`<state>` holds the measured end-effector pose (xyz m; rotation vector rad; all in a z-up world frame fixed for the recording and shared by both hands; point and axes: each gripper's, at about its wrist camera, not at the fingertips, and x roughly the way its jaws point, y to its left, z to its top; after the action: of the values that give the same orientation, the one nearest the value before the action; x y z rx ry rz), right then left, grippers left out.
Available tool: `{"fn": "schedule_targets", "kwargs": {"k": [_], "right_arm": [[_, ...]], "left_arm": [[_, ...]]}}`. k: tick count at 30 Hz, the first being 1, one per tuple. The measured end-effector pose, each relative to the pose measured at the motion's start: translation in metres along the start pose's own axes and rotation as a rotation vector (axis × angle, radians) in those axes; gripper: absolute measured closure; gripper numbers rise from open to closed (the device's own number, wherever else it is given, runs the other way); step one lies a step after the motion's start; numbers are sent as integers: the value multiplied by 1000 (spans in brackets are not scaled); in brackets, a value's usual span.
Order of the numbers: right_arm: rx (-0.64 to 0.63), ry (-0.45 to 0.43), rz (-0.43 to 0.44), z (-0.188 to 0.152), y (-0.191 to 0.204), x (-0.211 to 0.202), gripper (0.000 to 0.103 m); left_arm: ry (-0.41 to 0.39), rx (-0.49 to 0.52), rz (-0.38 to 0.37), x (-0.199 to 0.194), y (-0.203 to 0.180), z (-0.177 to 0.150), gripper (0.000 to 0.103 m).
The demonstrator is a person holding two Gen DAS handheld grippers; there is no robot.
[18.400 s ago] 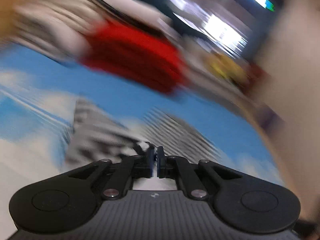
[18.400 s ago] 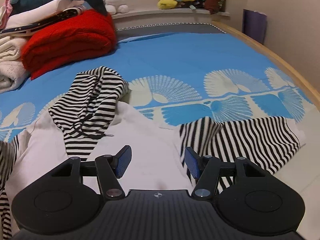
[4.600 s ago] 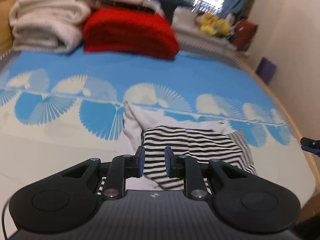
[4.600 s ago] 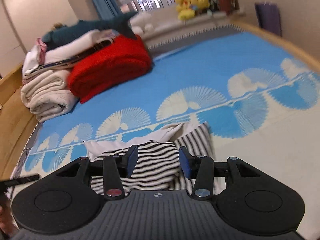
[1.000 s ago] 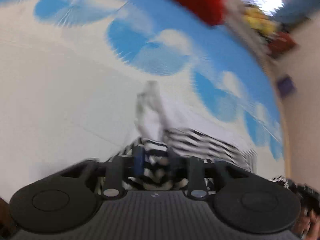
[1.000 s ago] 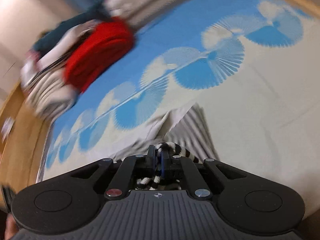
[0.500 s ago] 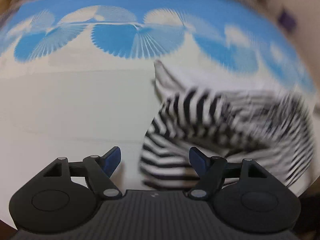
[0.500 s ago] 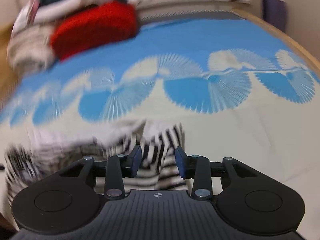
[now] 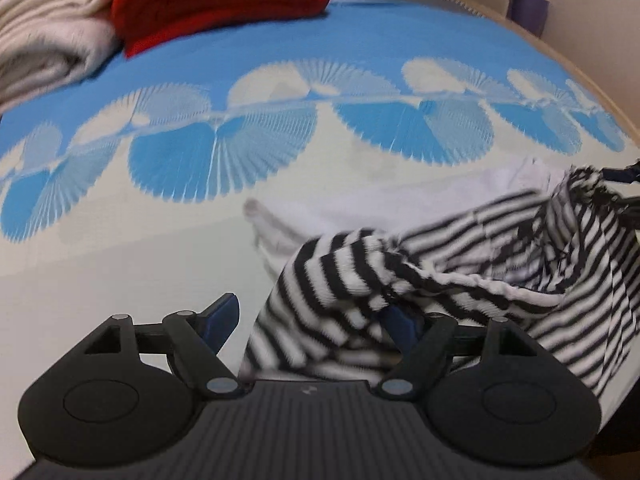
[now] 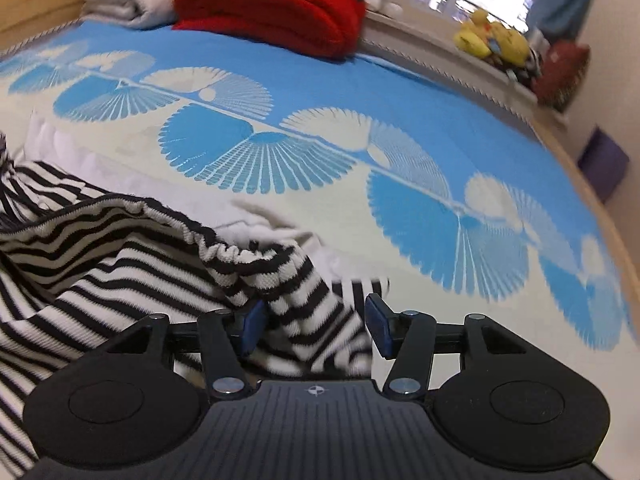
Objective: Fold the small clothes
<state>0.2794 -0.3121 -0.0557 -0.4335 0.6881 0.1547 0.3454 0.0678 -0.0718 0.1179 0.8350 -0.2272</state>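
A small black-and-white striped garment with white parts lies bunched on the bed, in the left wrist view (image 9: 460, 248) and the right wrist view (image 10: 120, 248). My left gripper (image 9: 312, 320) is open; a striped fold lies between its fingers and drapes over the right fingertip (image 9: 400, 322). My right gripper (image 10: 314, 326) is open, with a striped end of the garment lying loose between its fingers. The right gripper's tip shows at the right edge of the left wrist view (image 9: 624, 176).
The bed cover is blue and cream with fan patterns (image 9: 224, 148). A folded red blanket (image 10: 264, 4) and folded cream blankets (image 9: 44, 56) sit at the far end. Plush toys (image 10: 492, 38) line the window ledge. A wooden bed edge (image 10: 600, 200) runs along the right.
Both grippers have opened wider over the last second and let the striped garment go. It now lies bunched on the bed between and under the fingers.
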Motion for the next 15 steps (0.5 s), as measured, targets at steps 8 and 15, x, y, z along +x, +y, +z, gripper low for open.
{"fn": "schedule_targets", "kwargs": {"k": [8,15], "right_arm": [[73,-38,49,34,-15,26,98],[401,-190,14,65,-57,27,99]], "left_arm": [[-50,1,-122,22,6,37,100],[-176,-341,9,29,60,71,100]]}}
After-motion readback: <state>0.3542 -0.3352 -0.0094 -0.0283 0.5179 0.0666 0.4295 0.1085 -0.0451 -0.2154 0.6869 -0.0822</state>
